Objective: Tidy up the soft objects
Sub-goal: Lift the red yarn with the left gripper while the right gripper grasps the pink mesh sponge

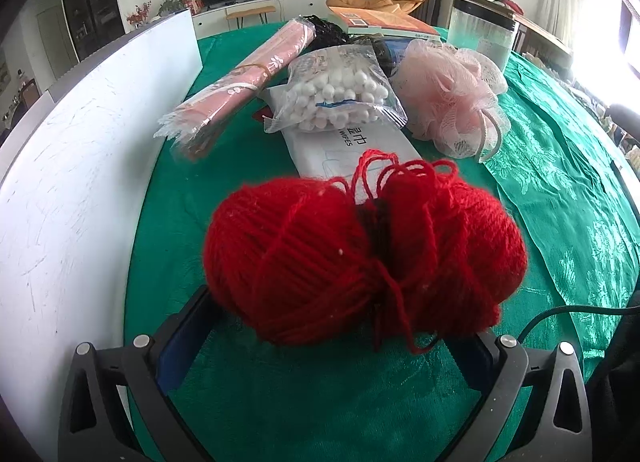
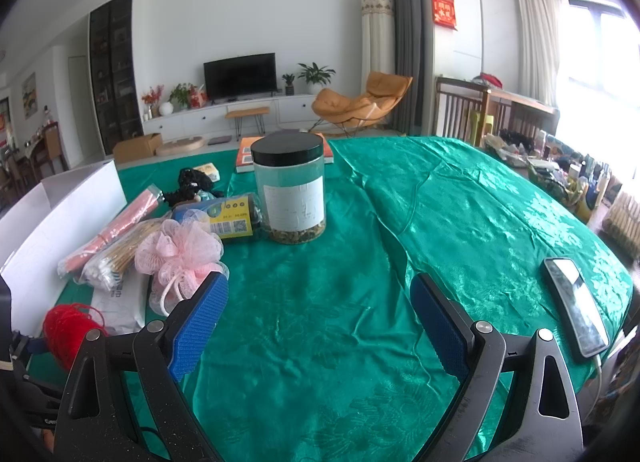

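Red yarn gripped in L claw; R claw spread, level.

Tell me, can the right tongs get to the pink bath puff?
Probably yes. The right tongs are open and hold nothing, and the pink bath puff sits just beyond their left finger on the green cloth, with nothing in between.

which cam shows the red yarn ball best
The left wrist view: the red yarn ball fills the middle of the frame between the left gripper fingers, strands clear. The right wrist view only catches it small at the far left edge, partly hidden behind the right gripper.
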